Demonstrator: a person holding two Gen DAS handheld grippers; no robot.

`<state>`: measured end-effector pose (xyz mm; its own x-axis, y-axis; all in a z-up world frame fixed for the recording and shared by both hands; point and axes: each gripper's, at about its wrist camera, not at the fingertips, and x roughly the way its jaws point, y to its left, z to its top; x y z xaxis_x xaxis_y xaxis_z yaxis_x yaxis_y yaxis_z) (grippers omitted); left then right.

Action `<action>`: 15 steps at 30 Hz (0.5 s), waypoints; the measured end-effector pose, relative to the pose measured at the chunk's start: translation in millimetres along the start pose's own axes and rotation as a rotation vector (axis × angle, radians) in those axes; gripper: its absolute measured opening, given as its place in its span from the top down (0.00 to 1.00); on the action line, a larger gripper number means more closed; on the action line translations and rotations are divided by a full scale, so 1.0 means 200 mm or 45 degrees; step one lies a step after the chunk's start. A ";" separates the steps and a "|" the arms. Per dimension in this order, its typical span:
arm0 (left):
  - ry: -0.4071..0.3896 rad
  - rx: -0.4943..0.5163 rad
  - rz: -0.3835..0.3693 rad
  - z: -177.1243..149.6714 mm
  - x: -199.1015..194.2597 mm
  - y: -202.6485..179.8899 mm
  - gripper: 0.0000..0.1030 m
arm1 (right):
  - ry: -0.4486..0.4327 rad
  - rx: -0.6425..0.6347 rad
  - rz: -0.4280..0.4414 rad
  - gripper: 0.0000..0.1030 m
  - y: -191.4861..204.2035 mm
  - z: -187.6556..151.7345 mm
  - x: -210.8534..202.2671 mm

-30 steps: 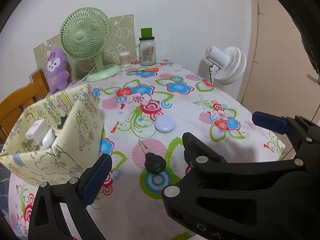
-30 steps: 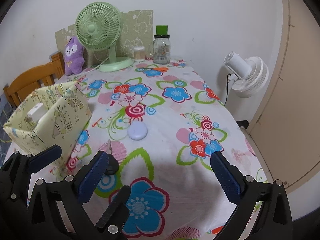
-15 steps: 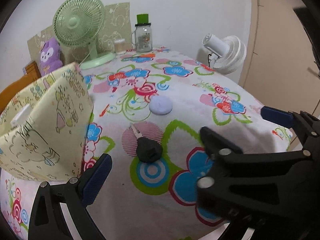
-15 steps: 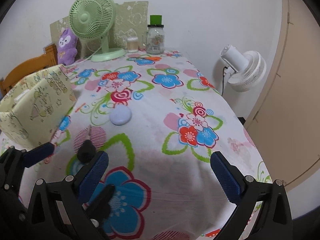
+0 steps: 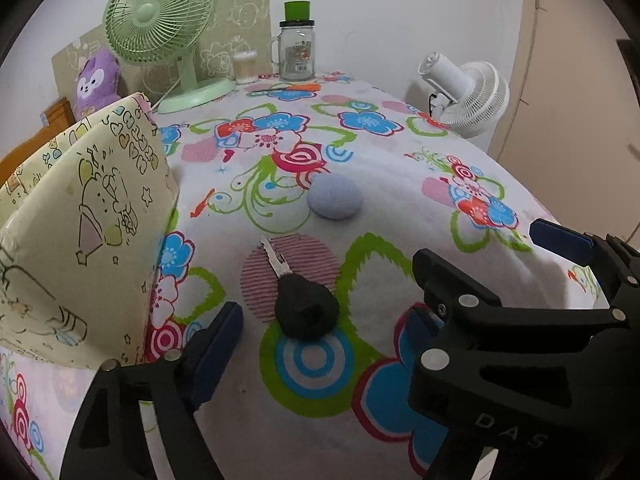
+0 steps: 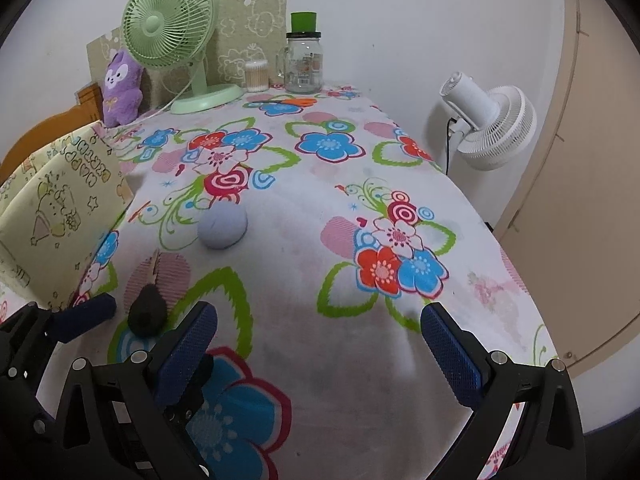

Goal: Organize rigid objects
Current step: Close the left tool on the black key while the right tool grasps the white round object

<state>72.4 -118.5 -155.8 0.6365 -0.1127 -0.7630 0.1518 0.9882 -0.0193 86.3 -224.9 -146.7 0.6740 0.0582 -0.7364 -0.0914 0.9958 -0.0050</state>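
Note:
A key with a black head lies on the flowered tablecloth, blade pointing away. My left gripper hovers low over it with its jaws closing. The key head sits between the blue pads, which are not touching it. The right wrist view shows the key beside the left gripper's pad. A lavender round object rests just beyond the key. My right gripper stands open over bare cloth, to the right of the left one. The right gripper hides most of my left gripper's right finger.
A yellow patterned fabric box stands at the left, close to the key. At the back are a green desk fan, a purple plush, a glass jar and a swab tub. A white fan stands off the table's right edge.
Both grippers have sunk toward the table and come closer to the key. The left gripper's jaws have narrowed around the key head. The right gripper stays wide open.

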 end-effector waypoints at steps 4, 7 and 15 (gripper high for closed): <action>-0.005 -0.001 0.012 0.02 0.00 0.01 0.34 | 0.000 -0.007 0.005 0.00 0.01 0.03 0.03; -0.008 -0.009 0.011 0.02 0.00 0.03 0.45 | 0.004 -0.007 0.017 0.00 0.02 0.05 0.05; -0.008 -0.016 0.023 0.03 -0.01 0.07 0.68 | 0.016 -0.022 0.044 0.00 0.05 0.08 0.09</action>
<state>77.3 -104.4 -151.3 0.6440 -0.0957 -0.7590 0.1306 0.9913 -0.0141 108.9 -212.0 -150.2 0.6612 0.0913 -0.7446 -0.1270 0.9919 0.0089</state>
